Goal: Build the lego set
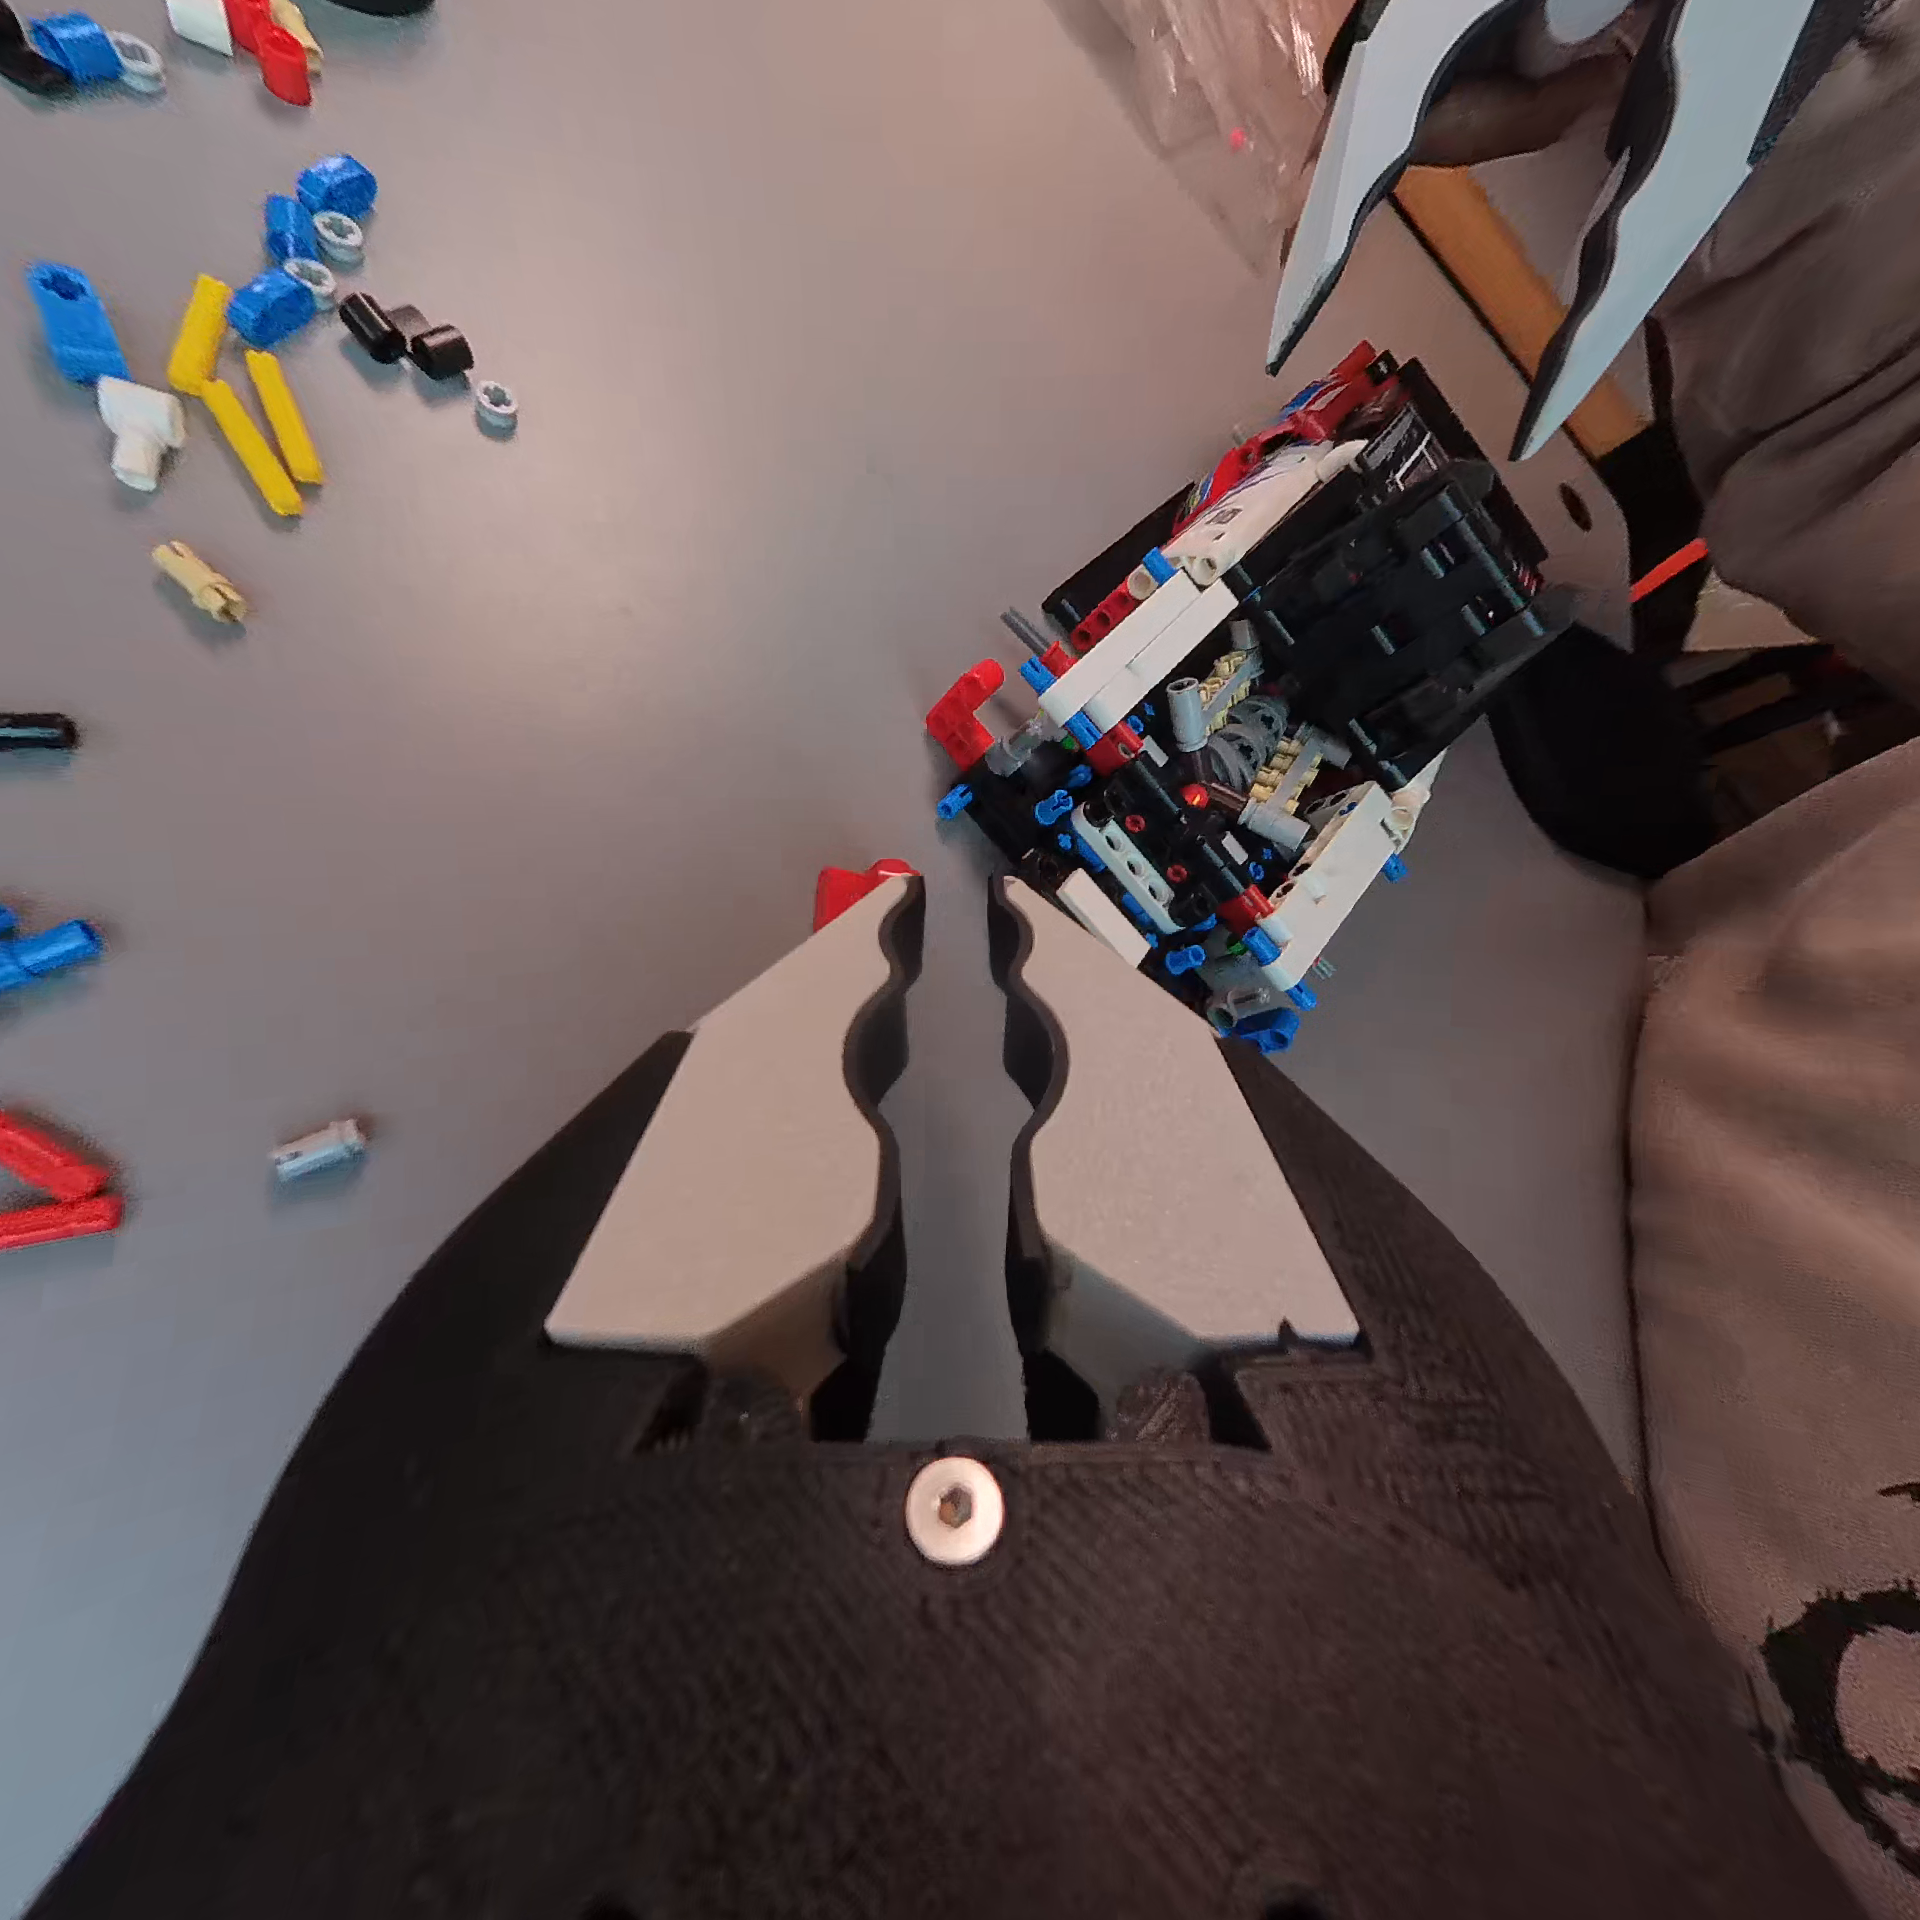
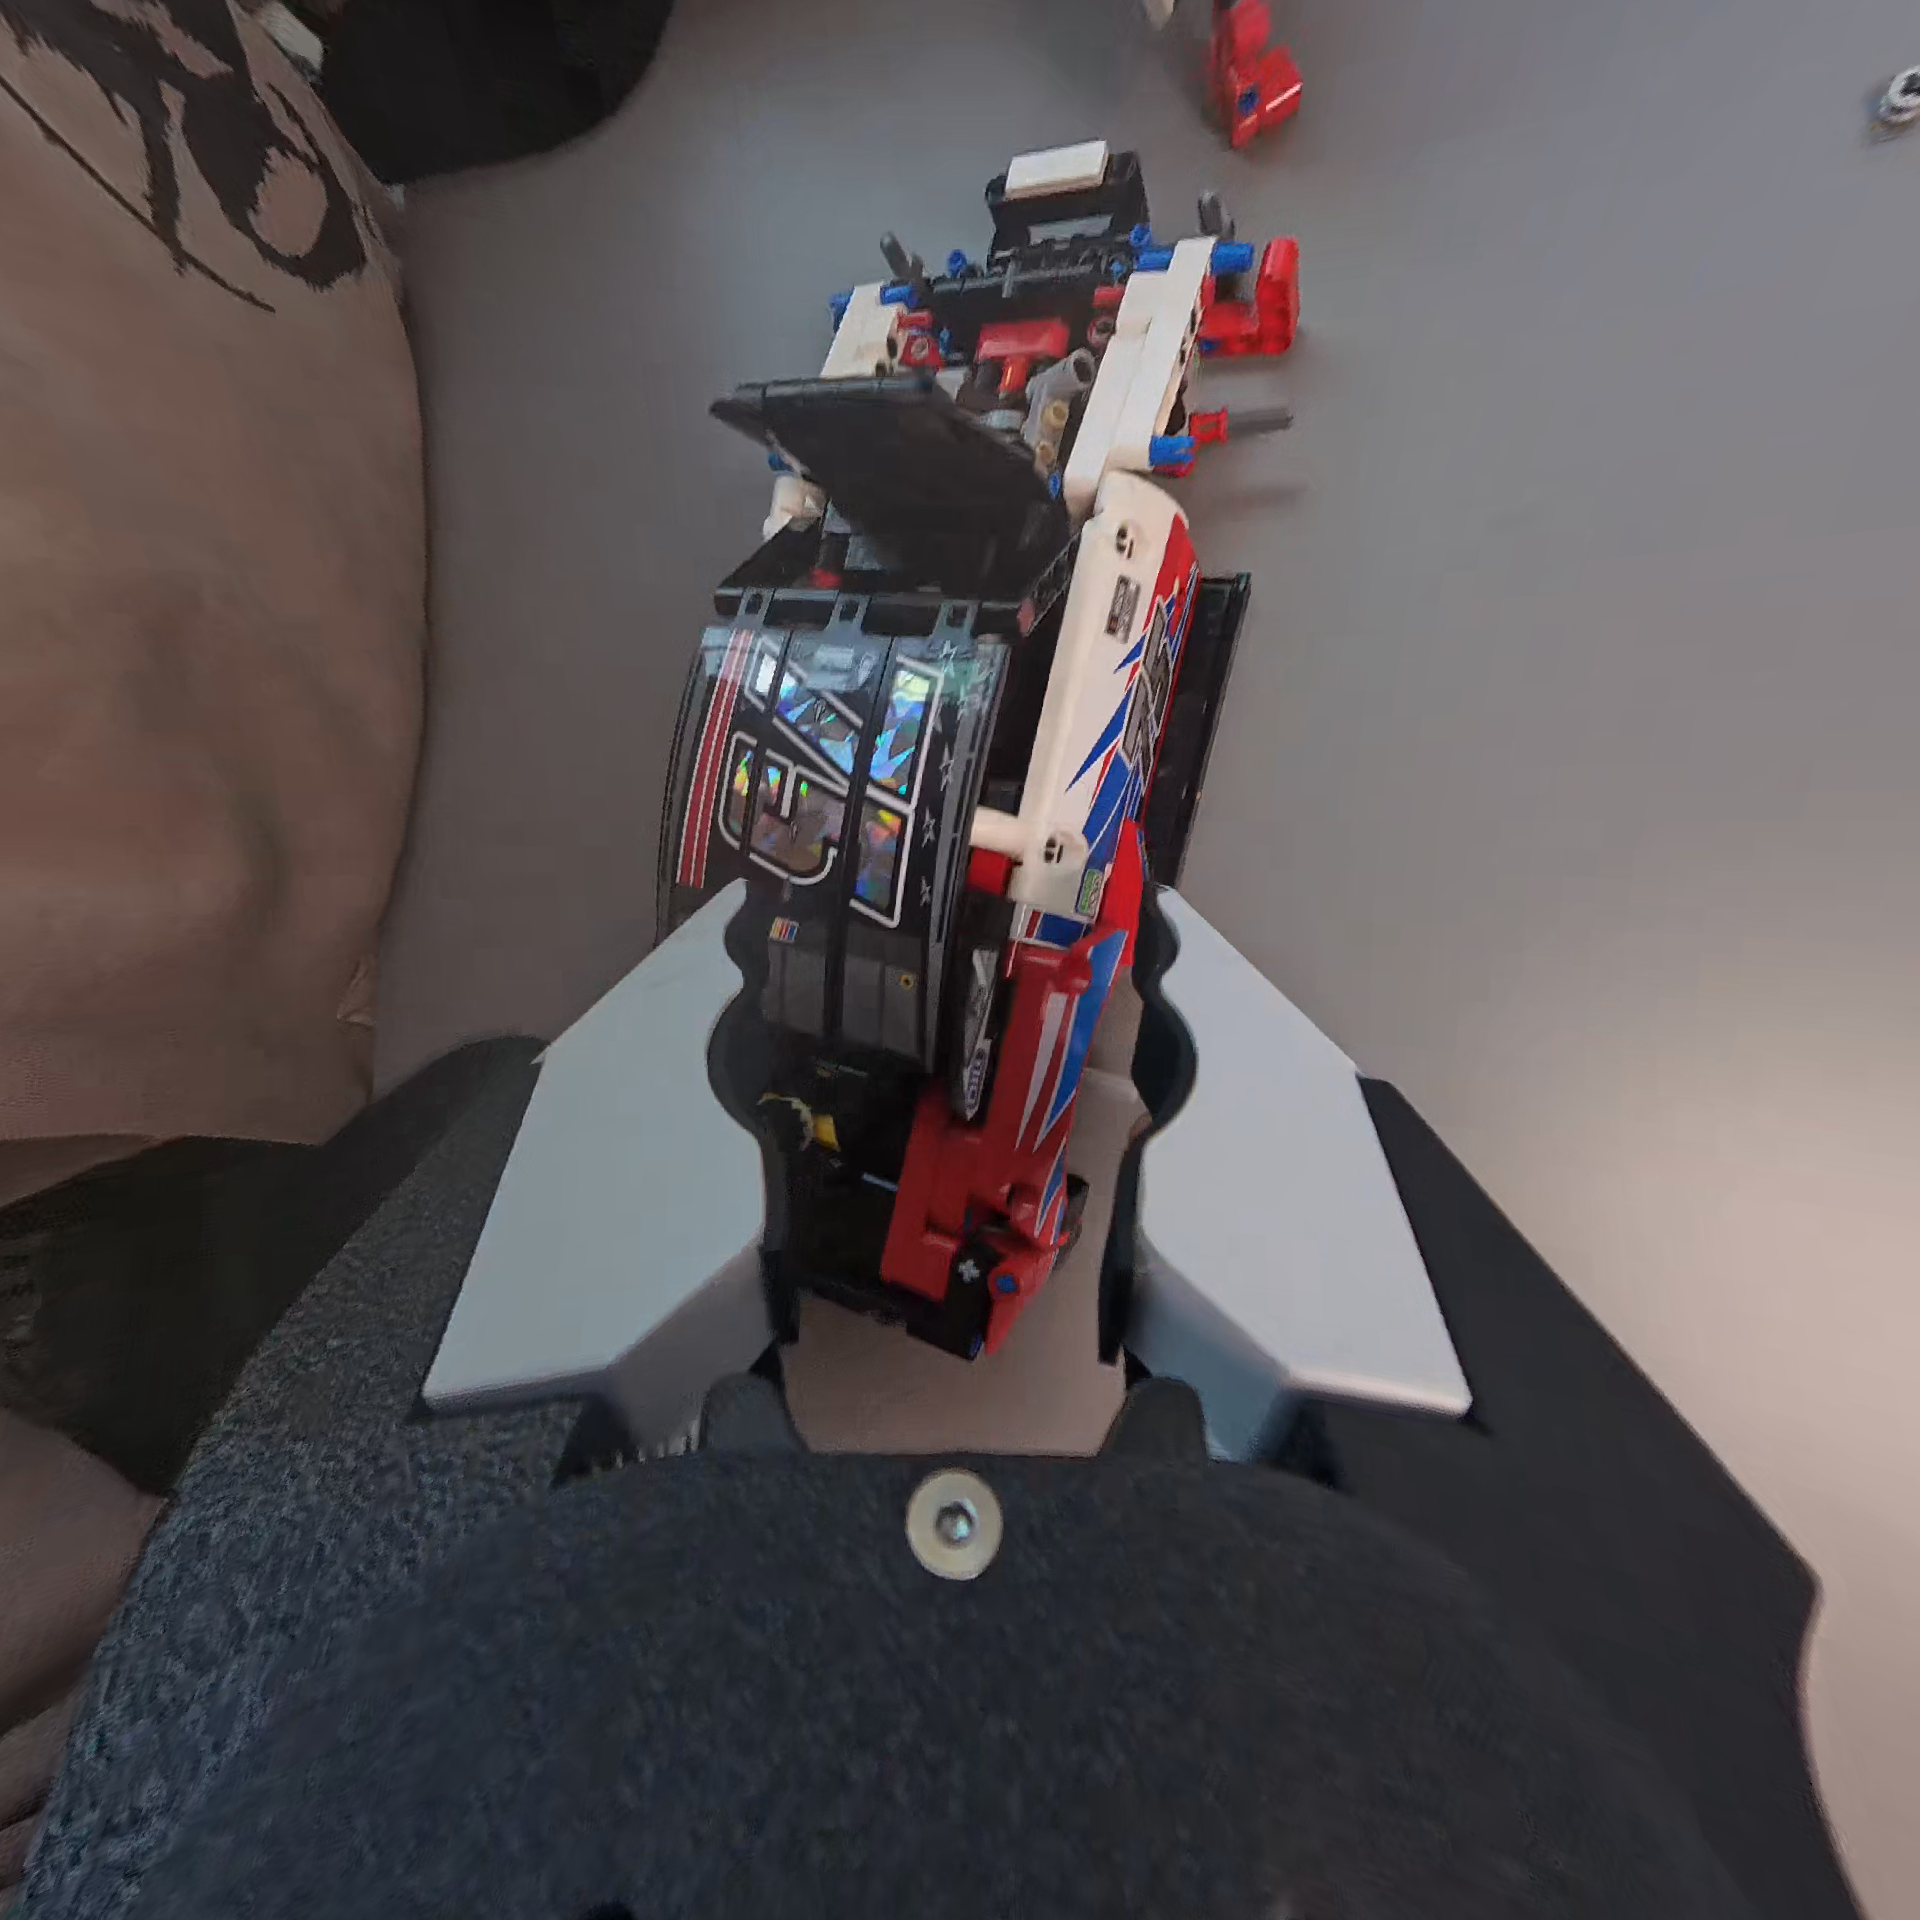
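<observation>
The partly built lego car (image 1: 1247,727), black, white, red and blue, lies on the grey table (image 1: 727,520) near its right edge. My left gripper (image 1: 956,894) hovers just left of the car's near end. Its fingers stand a narrow gap apart with only bare table between them. A small red piece (image 1: 847,888) lies on the table behind its left fingertip. My right gripper (image 2: 945,904) is wide open and straddles the car (image 2: 935,727) at its printed end, and I see no pad pressing on it. It also shows in the left wrist view (image 1: 1397,410), above the car's far end.
Loose blue, yellow, black and white pieces (image 1: 260,343) are scattered at the upper left. Red beams (image 1: 52,1195), a grey pin (image 1: 317,1148) and a tan pin (image 1: 197,582) lie at the left. A person's brown garment (image 1: 1766,1143) borders the table's right edge. Spacing between my two grippers at the tips: around 20 cm. My left gripper is the nearer one to the grey pin (image 1: 317,1148): about 10 cm, against 30 cm.
</observation>
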`<act>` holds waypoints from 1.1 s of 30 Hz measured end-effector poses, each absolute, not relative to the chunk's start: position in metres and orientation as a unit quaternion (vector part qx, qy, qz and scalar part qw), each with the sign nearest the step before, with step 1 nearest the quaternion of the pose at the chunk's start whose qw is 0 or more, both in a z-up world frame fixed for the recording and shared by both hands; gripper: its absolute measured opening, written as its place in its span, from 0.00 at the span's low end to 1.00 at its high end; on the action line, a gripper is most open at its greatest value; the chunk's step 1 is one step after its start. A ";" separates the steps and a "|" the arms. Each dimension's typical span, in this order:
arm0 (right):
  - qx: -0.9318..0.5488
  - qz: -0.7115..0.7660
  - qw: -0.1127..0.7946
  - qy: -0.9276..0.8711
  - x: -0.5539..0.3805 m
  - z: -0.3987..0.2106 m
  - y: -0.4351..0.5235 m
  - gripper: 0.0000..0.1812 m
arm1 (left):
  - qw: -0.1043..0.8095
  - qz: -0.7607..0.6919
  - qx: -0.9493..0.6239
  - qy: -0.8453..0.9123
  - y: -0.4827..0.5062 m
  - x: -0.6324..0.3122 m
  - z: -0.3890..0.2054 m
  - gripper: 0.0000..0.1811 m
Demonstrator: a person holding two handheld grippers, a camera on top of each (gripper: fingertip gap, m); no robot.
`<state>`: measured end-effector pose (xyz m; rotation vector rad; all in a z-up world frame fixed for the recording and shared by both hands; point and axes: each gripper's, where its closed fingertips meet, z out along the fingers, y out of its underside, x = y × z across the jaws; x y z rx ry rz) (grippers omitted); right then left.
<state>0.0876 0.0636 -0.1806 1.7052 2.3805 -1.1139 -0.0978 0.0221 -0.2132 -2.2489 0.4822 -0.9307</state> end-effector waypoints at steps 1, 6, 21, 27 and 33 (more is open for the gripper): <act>0.545 -0.344 0.000 0.765 0.094 -0.183 0.061 0.40 | 0.329 -0.347 -0.856 0.196 0.021 -0.100 -0.211 0.06; 0.558 -0.309 -0.014 0.770 0.103 -0.194 0.052 0.39 | 0.335 -0.278 -0.859 0.270 0.025 -0.110 -0.210 0.11; 0.664 -0.334 -0.070 0.665 0.113 -0.194 0.030 0.36 | 0.343 -0.274 -0.858 0.266 0.052 -0.089 -0.207 0.08; 0.675 -0.350 -0.096 0.643 0.107 -0.194 -0.001 0.35 | 0.387 -0.409 -0.821 0.095 0.058 -0.078 -0.184 0.08; 0.662 -0.354 -0.104 0.652 0.102 -0.184 -0.051 0.32 | 0.385 -0.537 -0.750 -0.007 0.034 -0.061 -0.159 0.08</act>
